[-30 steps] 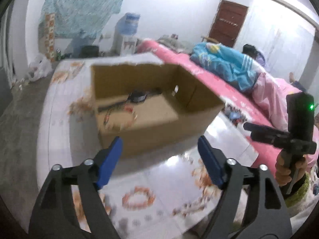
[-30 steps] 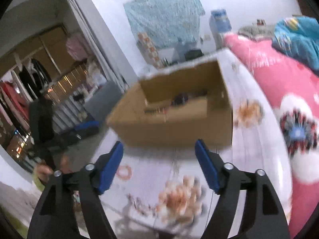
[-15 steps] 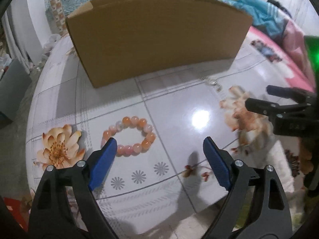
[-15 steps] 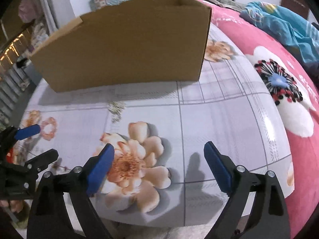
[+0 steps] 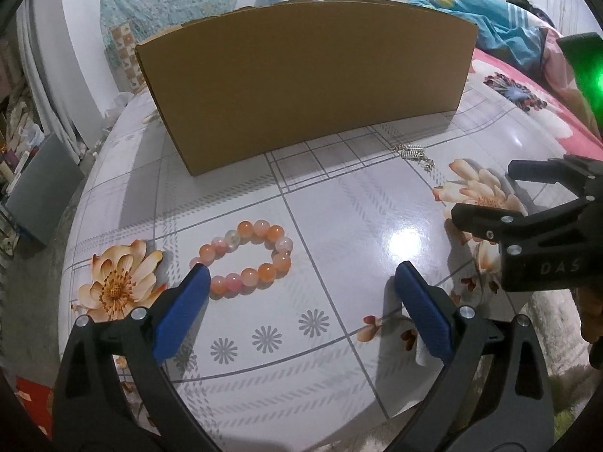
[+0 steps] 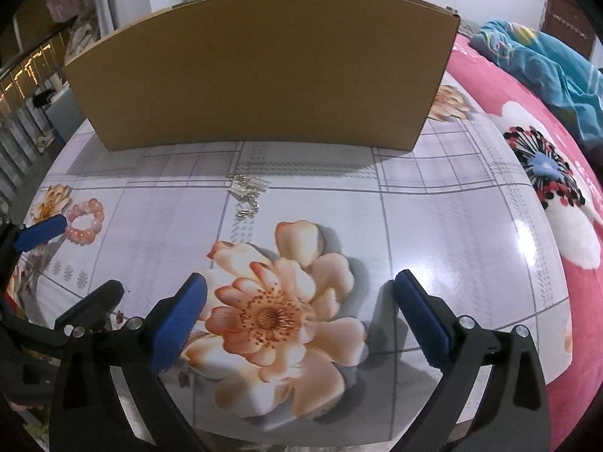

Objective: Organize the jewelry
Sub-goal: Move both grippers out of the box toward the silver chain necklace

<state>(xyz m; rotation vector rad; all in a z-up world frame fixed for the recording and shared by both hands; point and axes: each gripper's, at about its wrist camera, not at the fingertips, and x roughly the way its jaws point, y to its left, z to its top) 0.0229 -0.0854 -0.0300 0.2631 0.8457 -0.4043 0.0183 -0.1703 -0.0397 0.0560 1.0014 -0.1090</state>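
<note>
Left of centre in the left wrist view, the beaded bracelet (image 5: pixel 245 256) lies on the table (image 5: pixel 377 226): light, slippery; pinch across its strand. Left gripper (image 5: pixel 301 309) and right gripper (image 6: pixel 301 312) are opening, empty.

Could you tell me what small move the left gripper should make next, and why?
Probably shift the left gripper, jaws opening with nothing between them, toward the orange-pink beaded bracelet to straddle it: the bracelet lies loose on the floral-patterned table, beside one blue fingertip, short of the brown cardboard box.
</note>
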